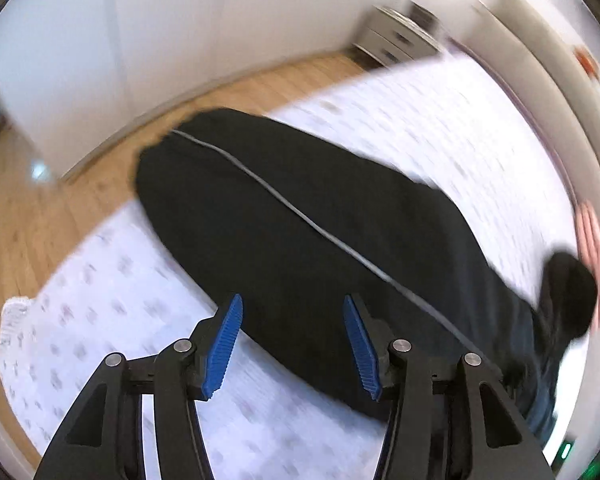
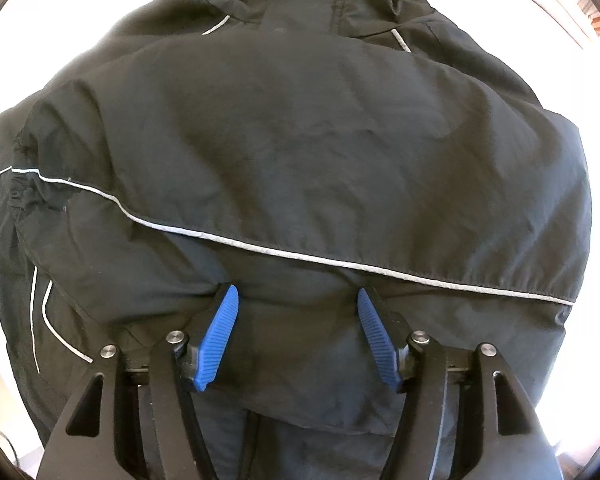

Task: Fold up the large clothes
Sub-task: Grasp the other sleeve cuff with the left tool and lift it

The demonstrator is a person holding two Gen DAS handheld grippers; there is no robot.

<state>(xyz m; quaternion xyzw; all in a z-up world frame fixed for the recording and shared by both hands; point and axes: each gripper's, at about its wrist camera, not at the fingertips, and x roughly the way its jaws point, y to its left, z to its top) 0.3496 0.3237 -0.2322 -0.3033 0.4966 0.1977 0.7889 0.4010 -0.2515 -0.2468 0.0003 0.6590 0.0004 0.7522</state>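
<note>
A large black jacket (image 1: 300,232) with thin grey piping lies lengthwise on a bed, one end hanging over the bed's far edge. My left gripper (image 1: 292,308) is open and empty, hovering above the jacket's near edge. In the right wrist view the jacket (image 2: 300,140) fills the frame, a sleeve folded across the body, collar at the top. My right gripper (image 2: 296,298) is open, its blue pads (image 2: 220,336) spread over the jacket's lower part, close to the fabric and holding nothing.
The bed has a white sheet (image 1: 440,120) with a small faint print. Wooden floor (image 1: 28,208) lies beyond the bed's left side. White walls and a grey drawer unit (image 1: 396,36) stand at the back. The left wrist view is motion-blurred.
</note>
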